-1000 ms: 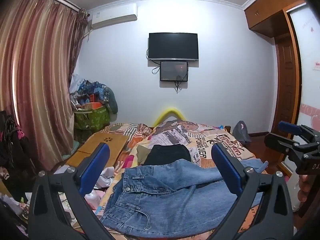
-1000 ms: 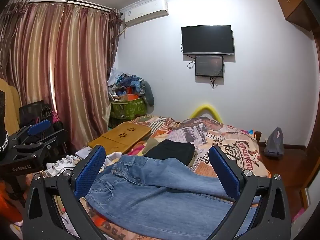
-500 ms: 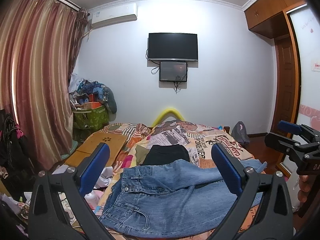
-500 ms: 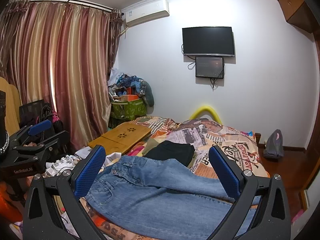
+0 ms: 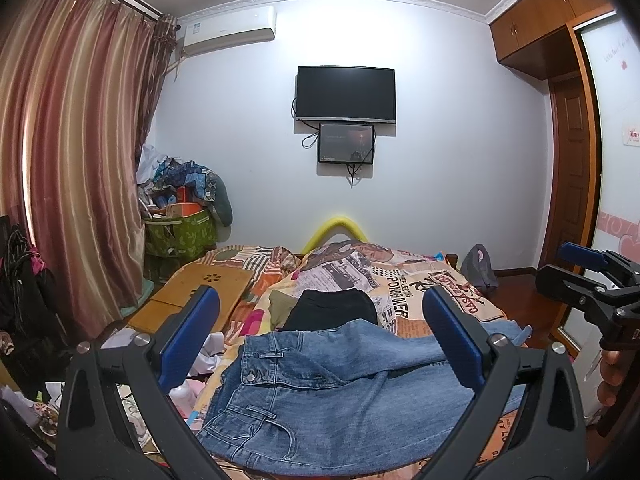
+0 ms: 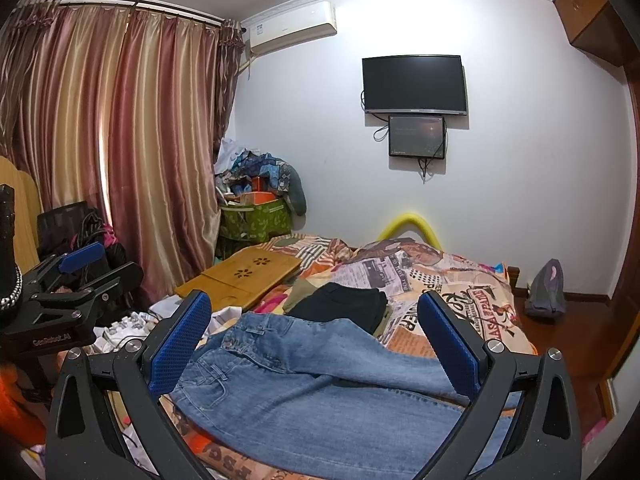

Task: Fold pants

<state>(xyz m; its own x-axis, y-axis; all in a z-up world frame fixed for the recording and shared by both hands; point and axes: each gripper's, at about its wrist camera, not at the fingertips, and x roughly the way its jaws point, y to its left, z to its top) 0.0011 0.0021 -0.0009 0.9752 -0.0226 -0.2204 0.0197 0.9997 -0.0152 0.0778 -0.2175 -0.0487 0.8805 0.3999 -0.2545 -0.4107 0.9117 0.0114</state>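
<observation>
Jeans (image 5: 340, 392) lay spread unfolded on the bedspread (image 5: 404, 280); folding not begun. Left gripper (image 5: 320, 336) and right gripper (image 6: 316, 336) gaped wide, empty. Next: descend, pinch a leg hem.

Both views have drifted slightly (a small camera shift), the television (image 5: 345, 93) sitting lower in the right wrist's.

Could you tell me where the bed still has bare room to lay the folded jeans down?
Bare bedspread lies beyond the jeans, right of the black garment, up to the yellow hoop. The left side is crowded: wooden lap tray, loose white clutter by the waistband.
</observation>
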